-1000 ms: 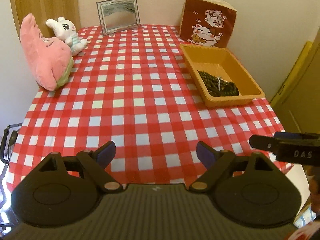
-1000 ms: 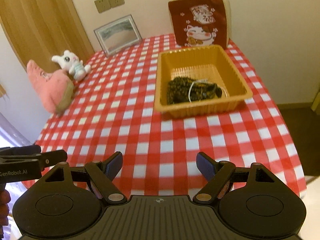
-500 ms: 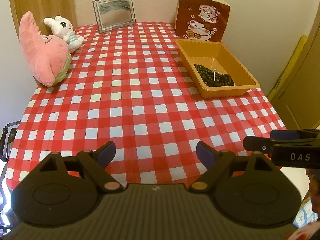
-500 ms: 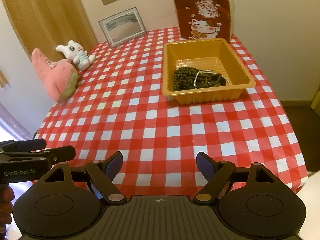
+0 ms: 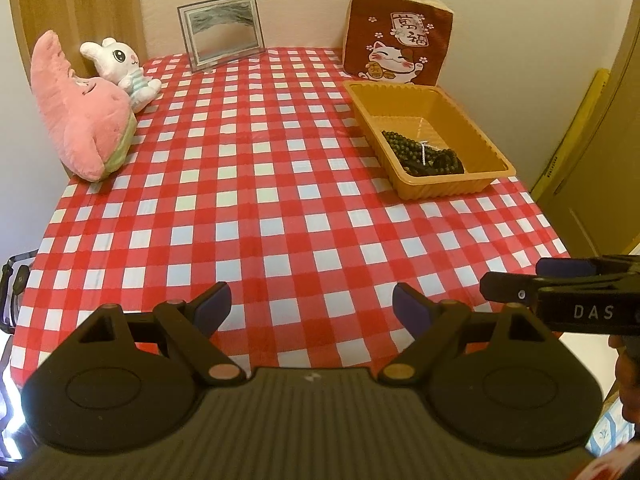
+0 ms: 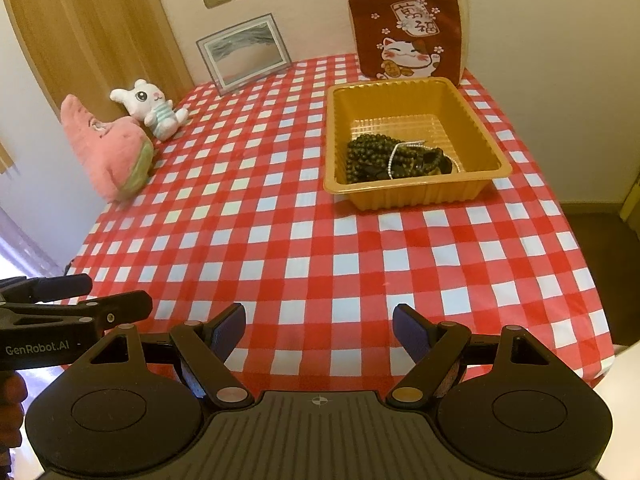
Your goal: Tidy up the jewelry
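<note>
Orange tray [image 6: 416, 192] near far right corner of surface [image 6: 280, 248], holding dark beads [image 6: 384, 160]; viewed from farther back than before. Left claw [image 5: 310, 307], right claw [image 6: 318, 326] spread, empty: likely task completed.

The tabletop [image 6: 304, 248] wears a red-and-white checked cloth. The tray [image 6: 416, 194] is orange-yellow, and the beads [image 6: 372, 156] in it are dark green-black with a thin white strand across them. The cushion [image 6: 408, 36] is dark red with a white cat and small pale flowers. One plush [image 6: 108, 152] is pink with a green edge; the bunny [image 6: 150, 106] is white in a pale striped shirt. Both grippers [image 5: 311, 304] [image 6: 319, 324] are black with dark blue pads [image 6: 408, 330].
</note>
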The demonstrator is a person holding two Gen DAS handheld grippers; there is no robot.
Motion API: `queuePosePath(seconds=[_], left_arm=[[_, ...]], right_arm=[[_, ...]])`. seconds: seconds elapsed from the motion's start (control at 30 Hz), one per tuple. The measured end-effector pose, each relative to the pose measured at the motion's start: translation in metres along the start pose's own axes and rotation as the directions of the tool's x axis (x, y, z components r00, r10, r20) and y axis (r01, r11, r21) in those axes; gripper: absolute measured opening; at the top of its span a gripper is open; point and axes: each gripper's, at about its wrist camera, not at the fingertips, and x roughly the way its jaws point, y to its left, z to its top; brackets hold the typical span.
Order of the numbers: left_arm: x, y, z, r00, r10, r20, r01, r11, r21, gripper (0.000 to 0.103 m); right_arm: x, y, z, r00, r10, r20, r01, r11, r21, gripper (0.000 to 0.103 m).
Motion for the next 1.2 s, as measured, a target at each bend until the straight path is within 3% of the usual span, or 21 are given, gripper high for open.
queuePosePath(seconds=[1.2], left_arm=[[0.0019, -0.0013, 0.0012, 1.000, 0.002, 0.002, -0.002, 1.000, -0.002, 0.087]], right_arm=[[0.0033, -0.0011, 0.0046, 1.000, 0.000, -0.003, 0.000, 1.000, 0.000, 0.080]])
